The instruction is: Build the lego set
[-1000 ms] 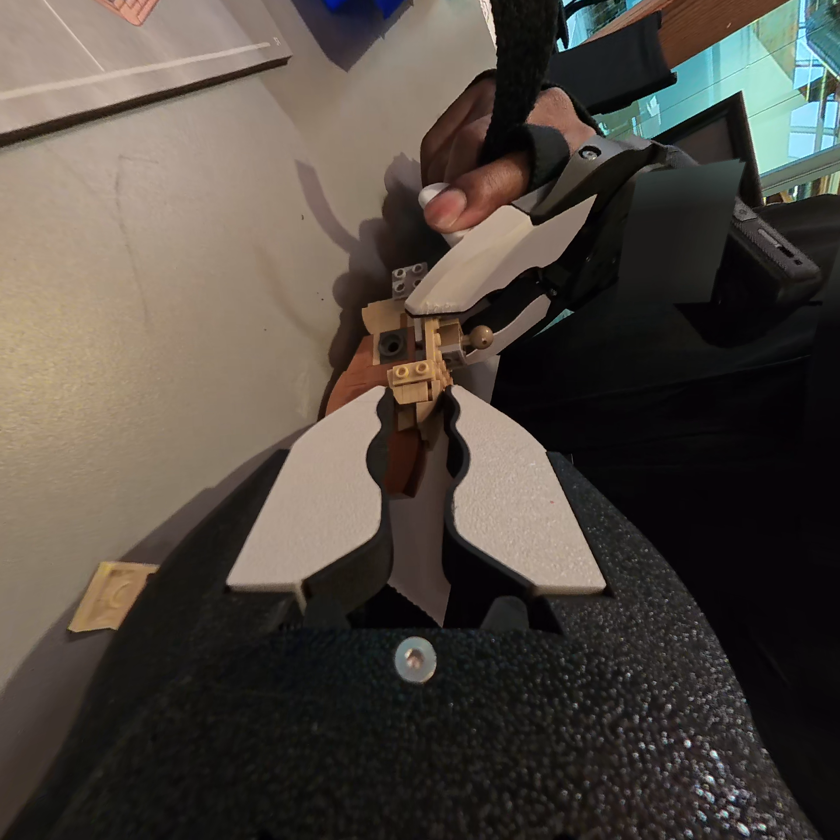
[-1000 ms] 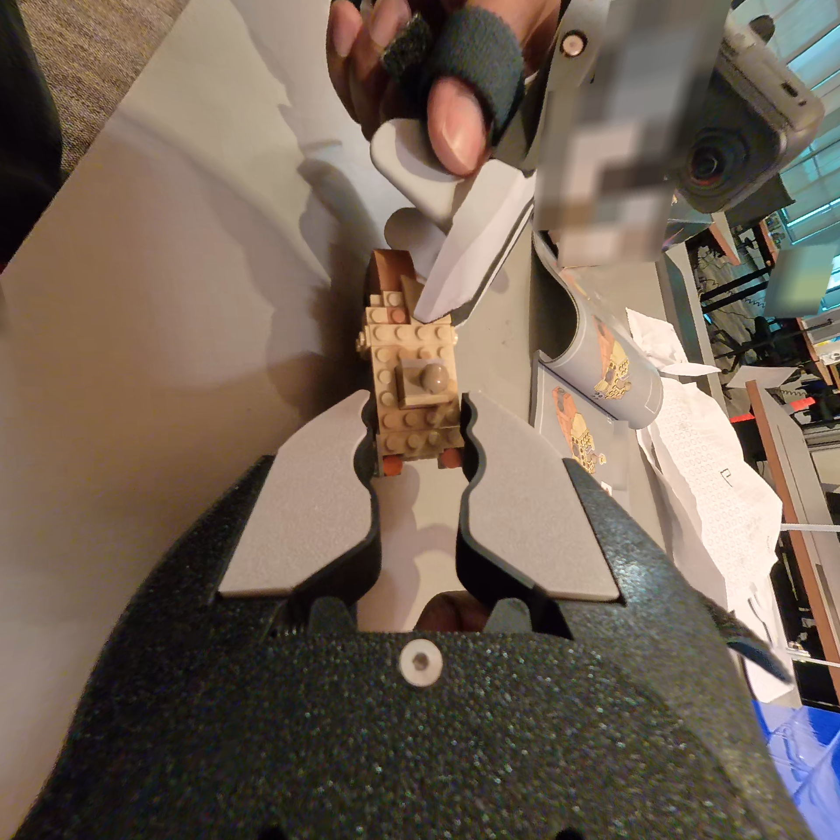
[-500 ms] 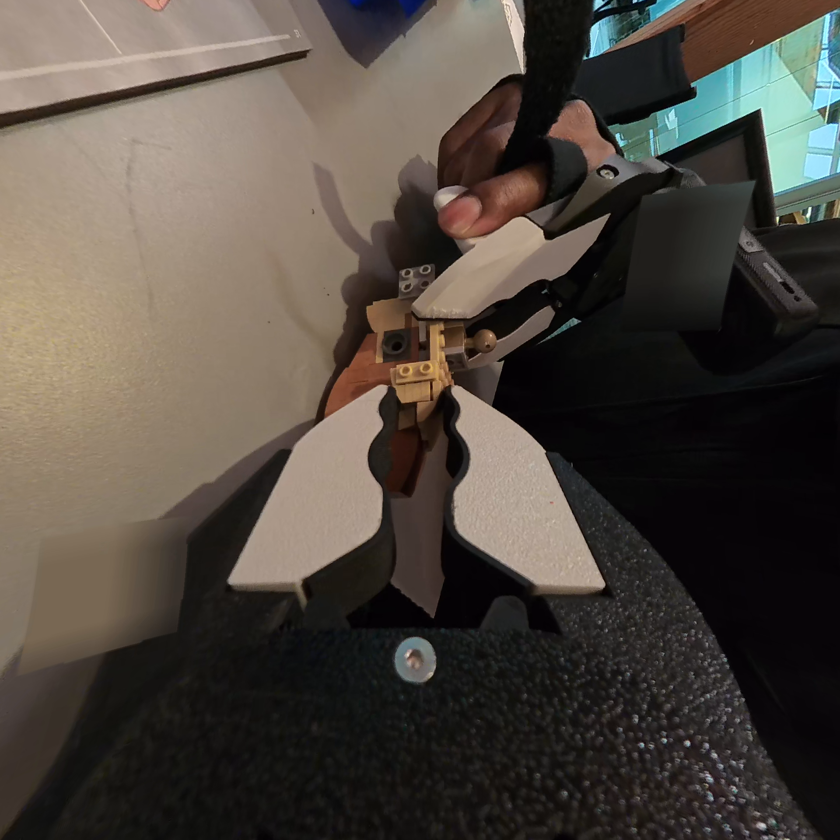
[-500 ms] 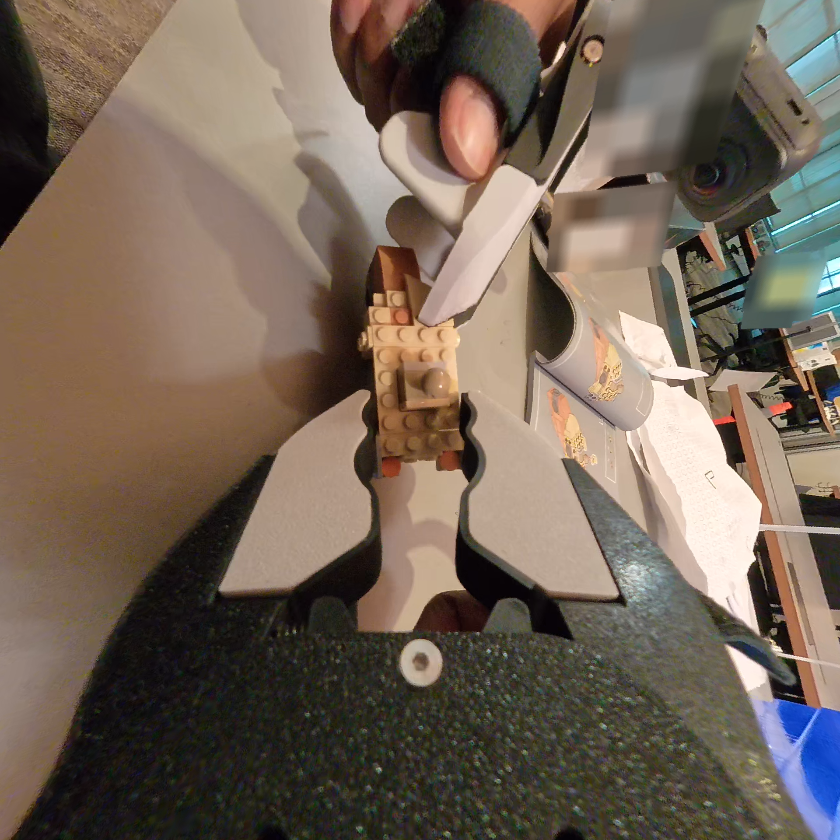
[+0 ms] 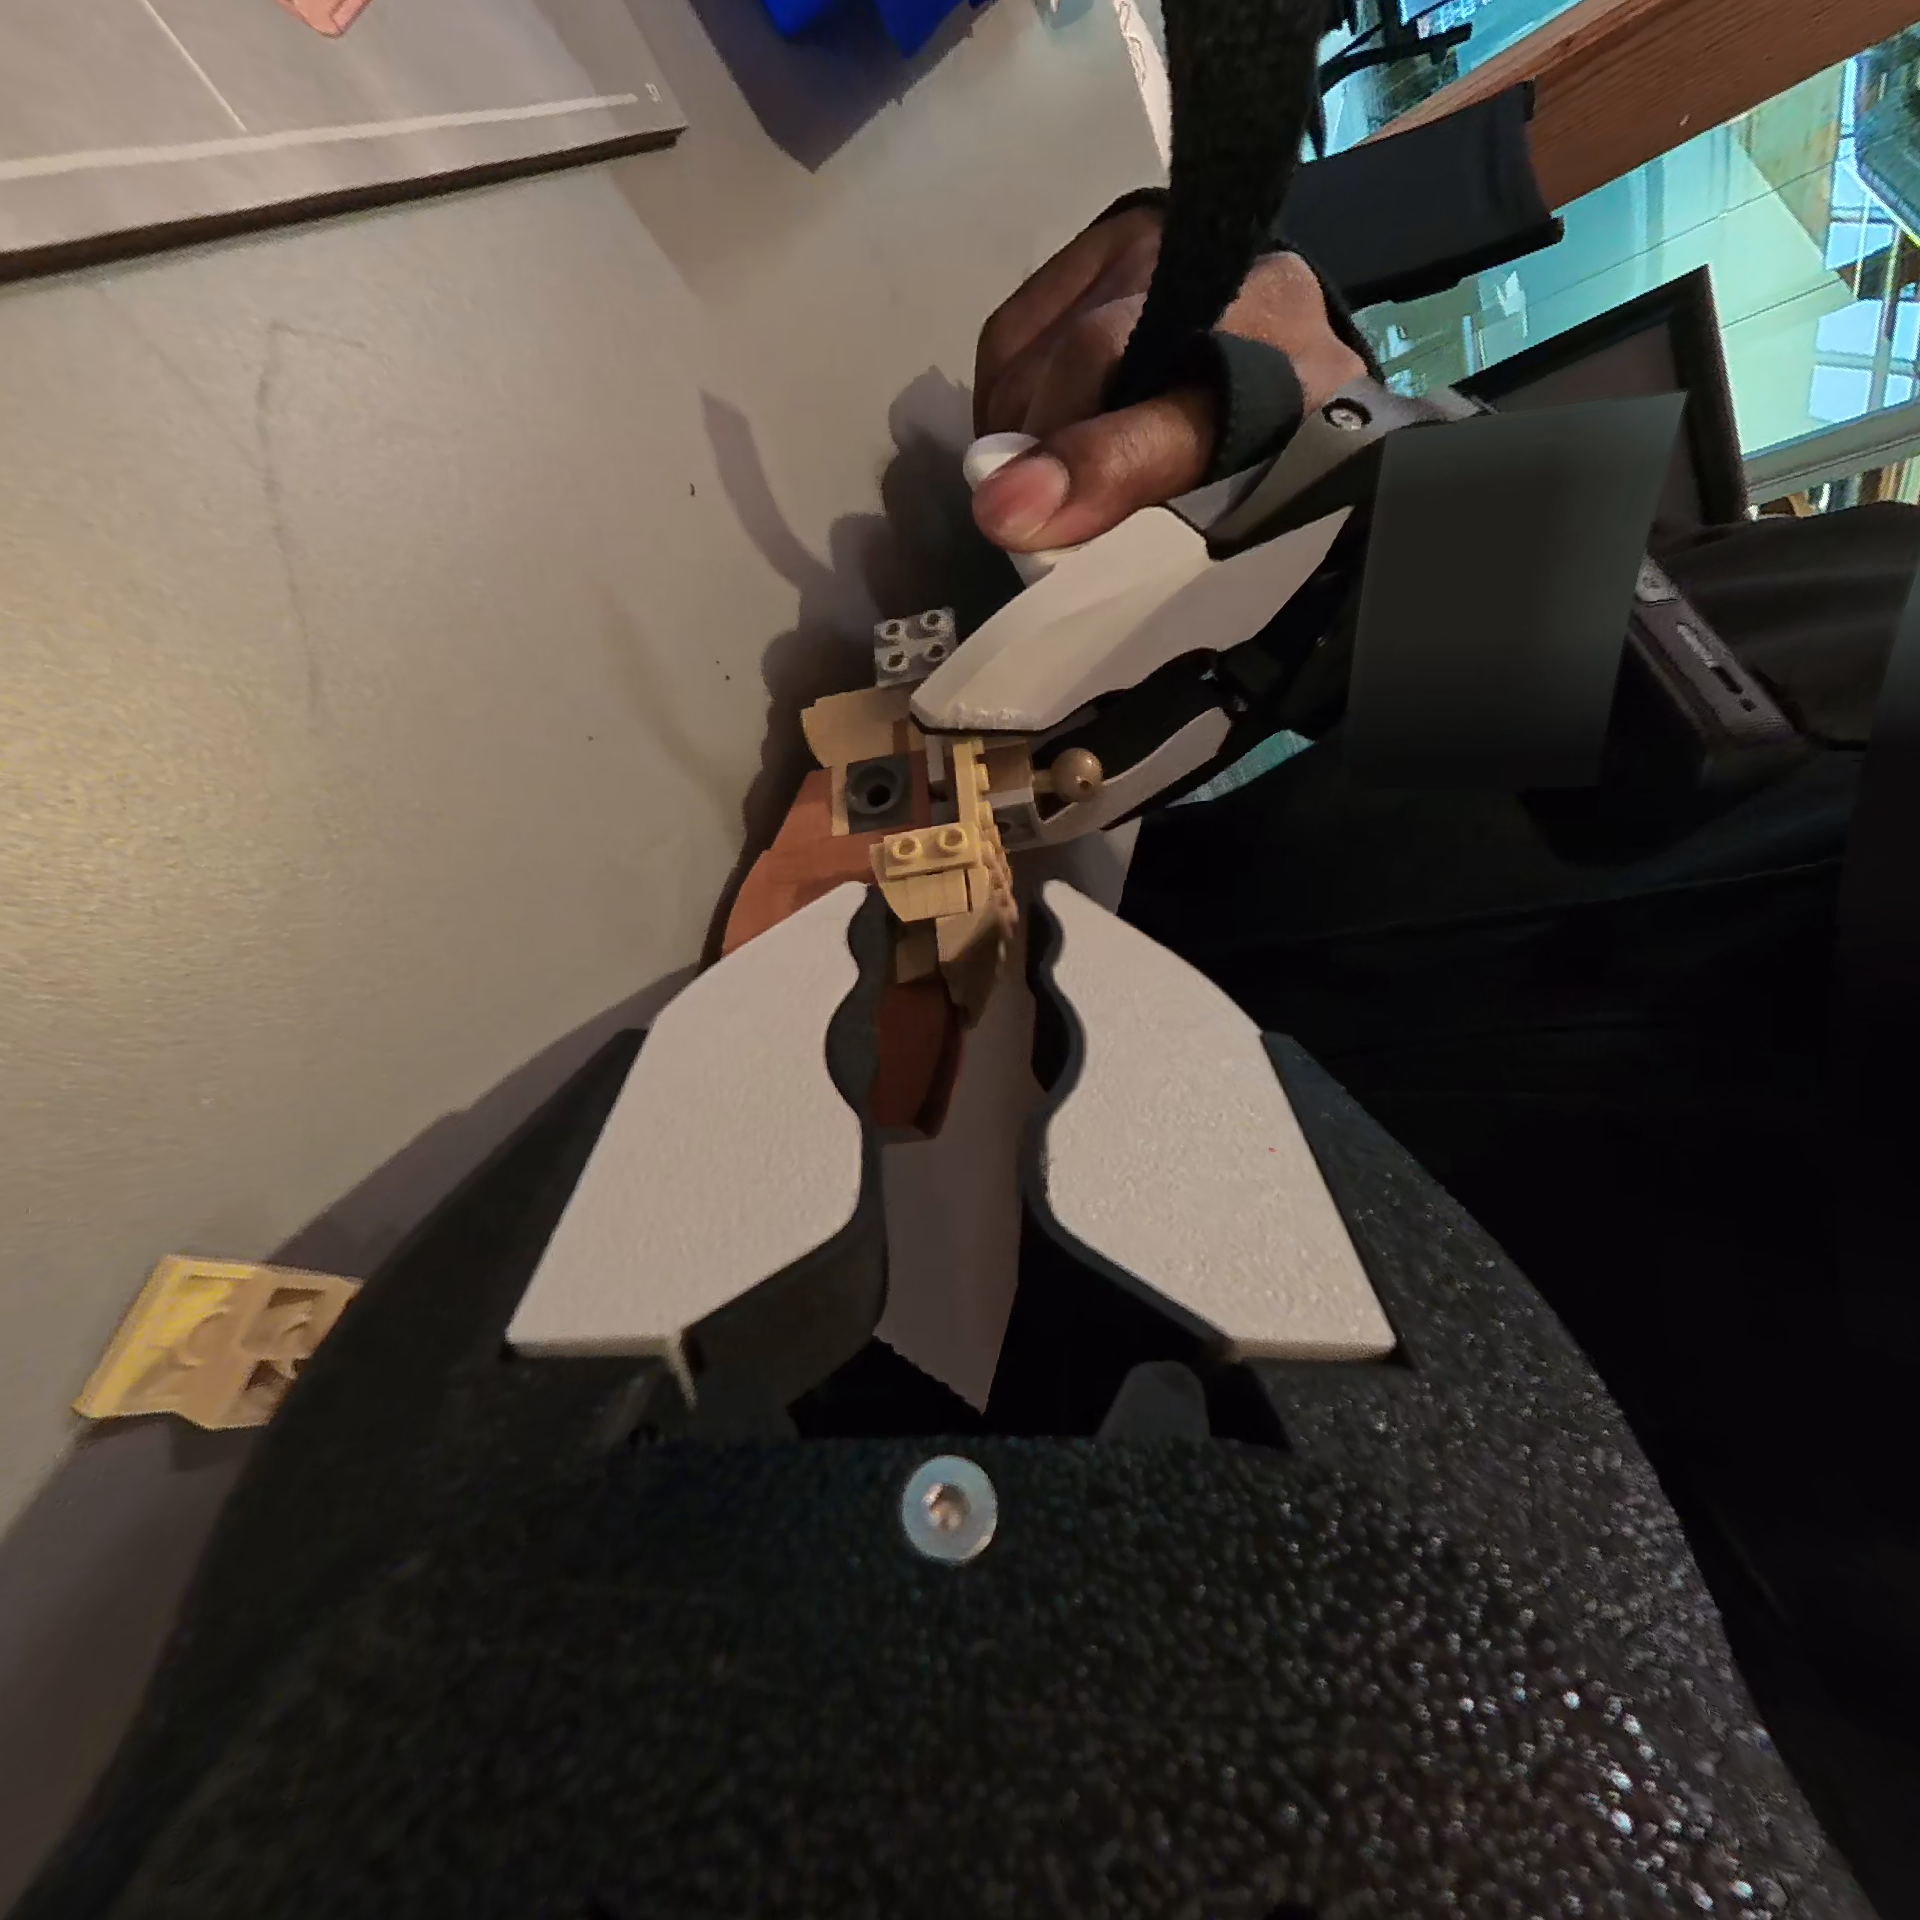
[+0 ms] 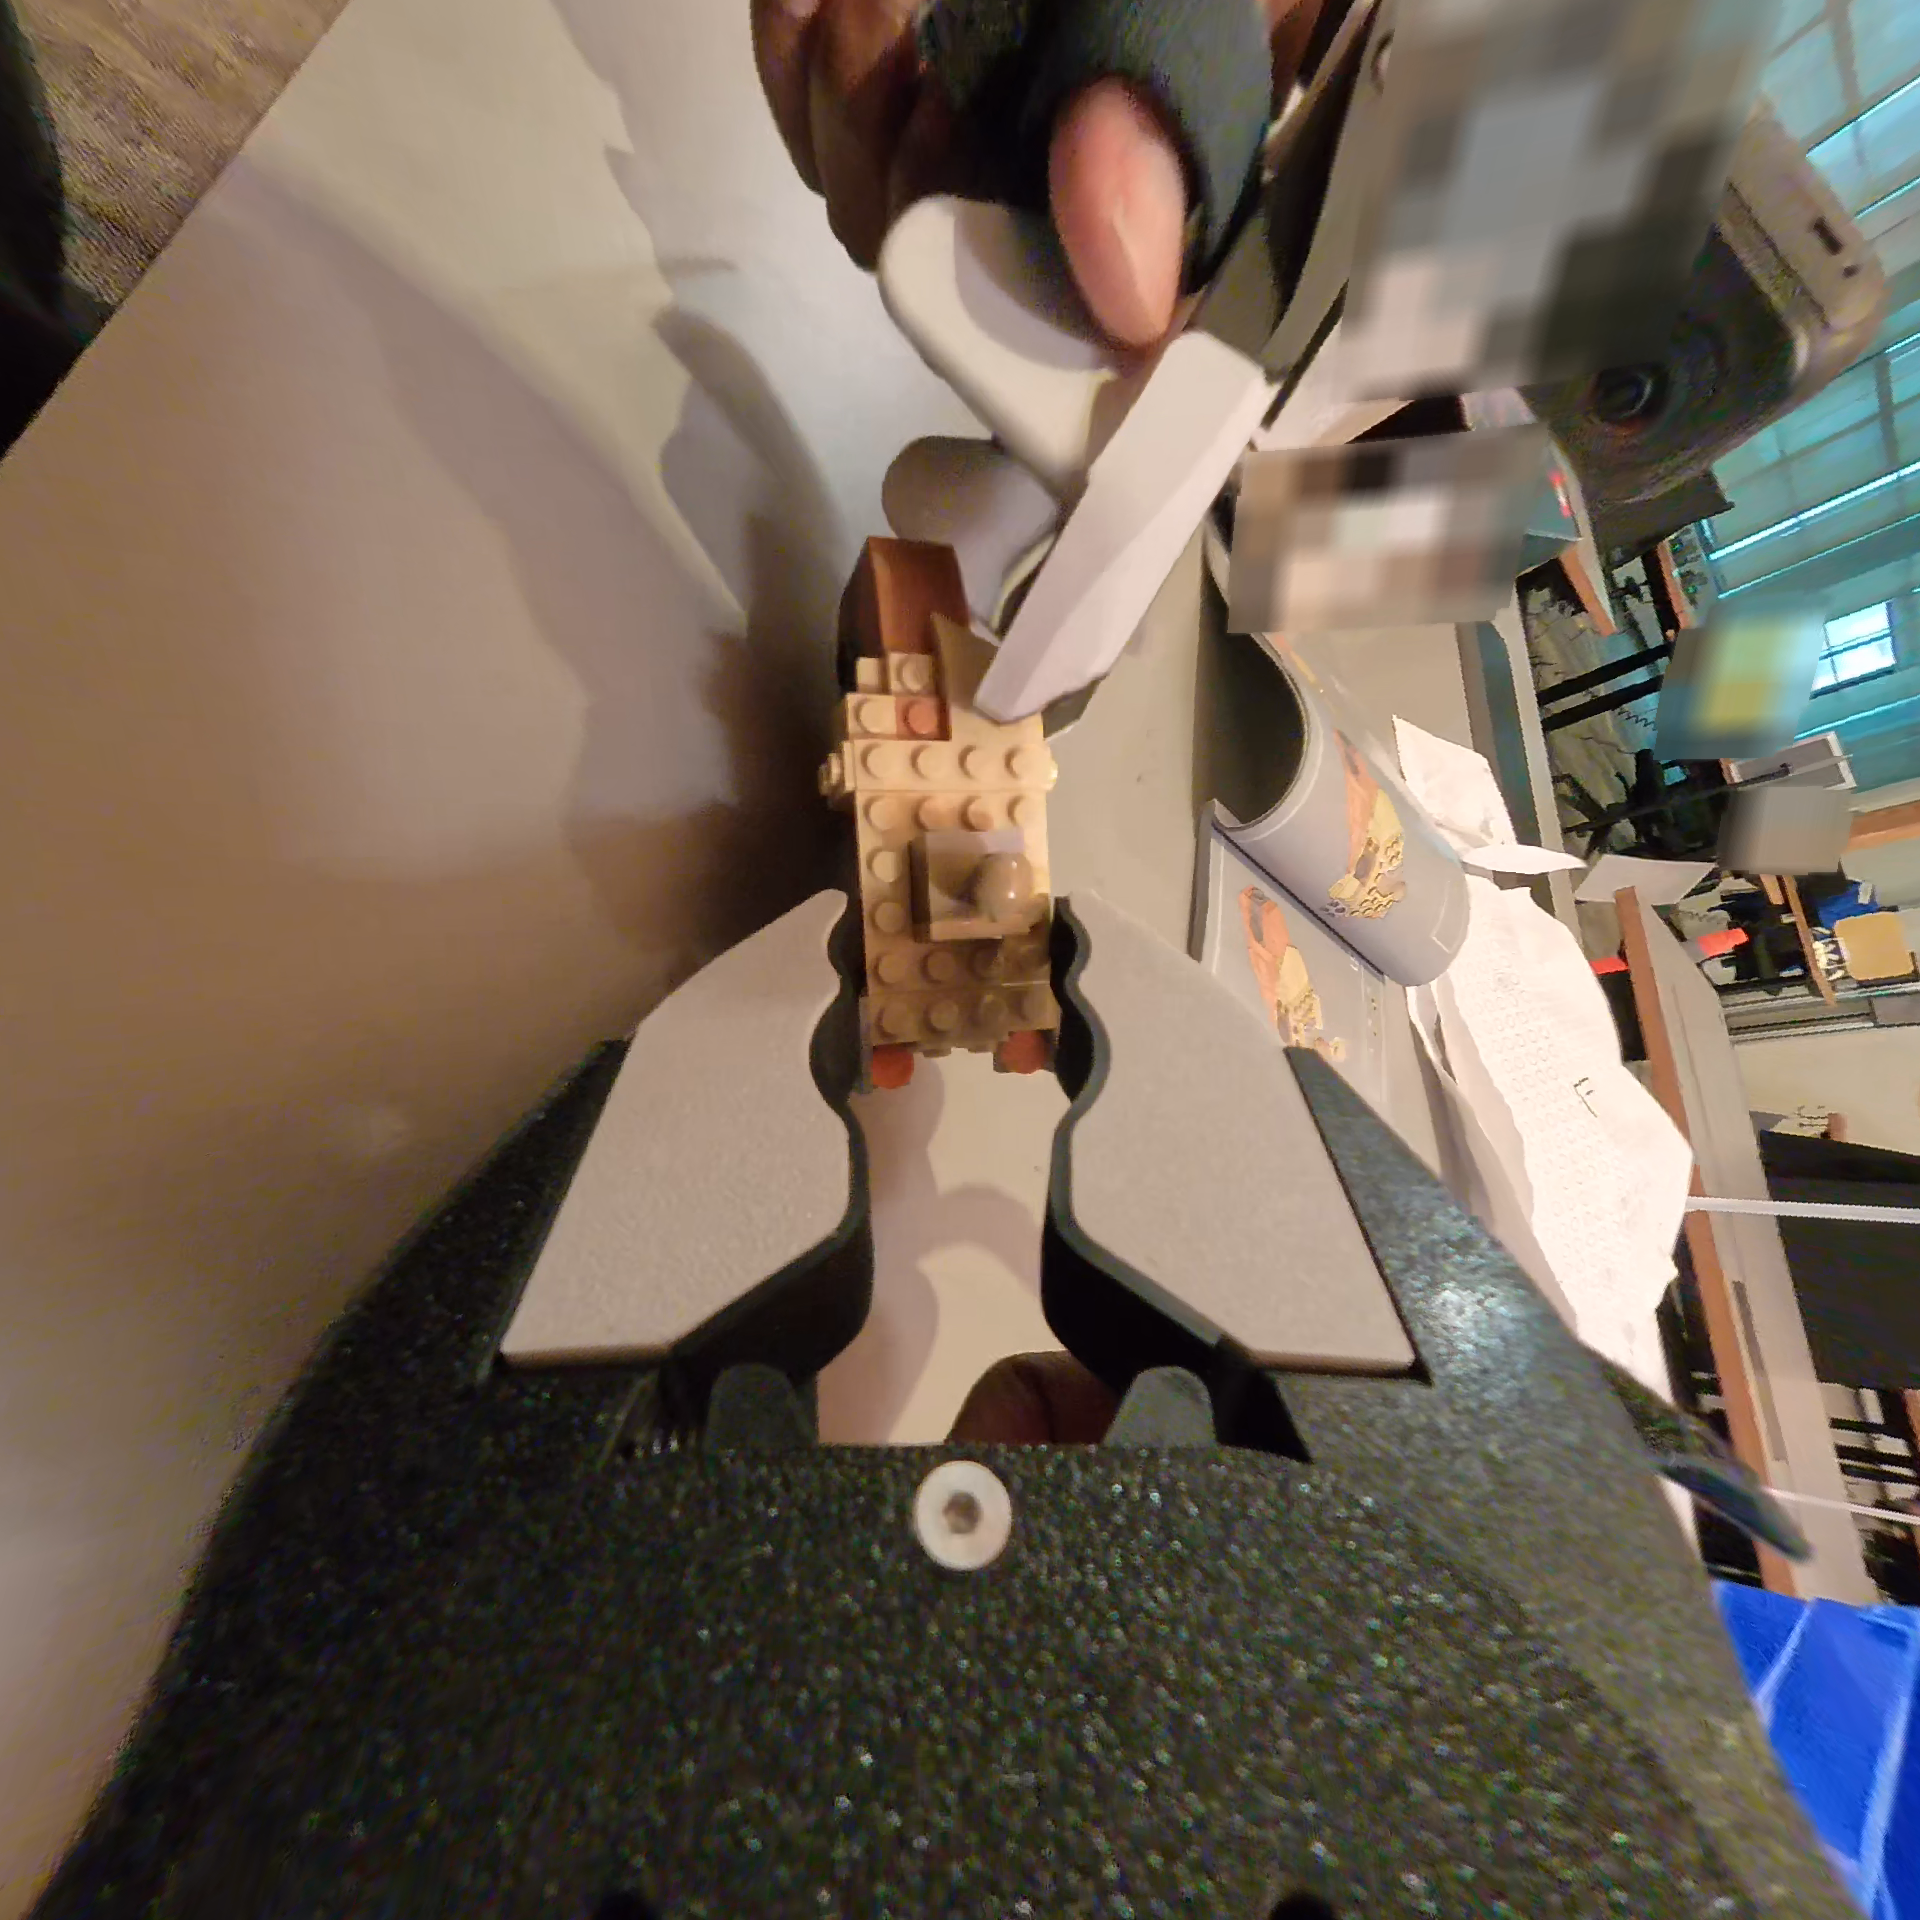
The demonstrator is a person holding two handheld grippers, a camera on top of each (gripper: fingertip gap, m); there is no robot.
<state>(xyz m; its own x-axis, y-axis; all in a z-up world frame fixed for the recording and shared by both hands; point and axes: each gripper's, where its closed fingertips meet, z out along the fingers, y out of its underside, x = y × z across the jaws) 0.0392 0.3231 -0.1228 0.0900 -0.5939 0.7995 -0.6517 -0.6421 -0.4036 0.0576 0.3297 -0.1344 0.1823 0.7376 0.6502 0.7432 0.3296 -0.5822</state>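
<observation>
A small lego model [image 5: 935,883] of tan and brown bricks, with a tan ball knob [image 5: 1075,771], is held above the table between both grippers. My left gripper [image 5: 951,914] is shut on its brown and tan lower end. My right gripper [image 5: 997,774] comes in from the upper right and is shut on its other end. In the right wrist view the right gripper [image 6: 951,925] clamps the studded tan model [image 6: 935,831]. One finger [image 6: 1101,540] of the left gripper reaches its far end. A grey two-by-two piece [image 5: 914,644] shows just beyond the model.
A loose tan piece [image 5: 208,1340] lies on the grey table [image 5: 364,727] at lower left. An instruction sheet [image 5: 260,104] lies at the far edge. To the right are a curled booklet with pictures [image 6: 1351,831], crumpled white paper [image 6: 1538,1091] and a blue bag [image 6: 1818,1714].
Both grippers stay shut on the model. The views have drifted slightly, and the hand on the left gripper sits a little closer in the right wrist view.
</observation>
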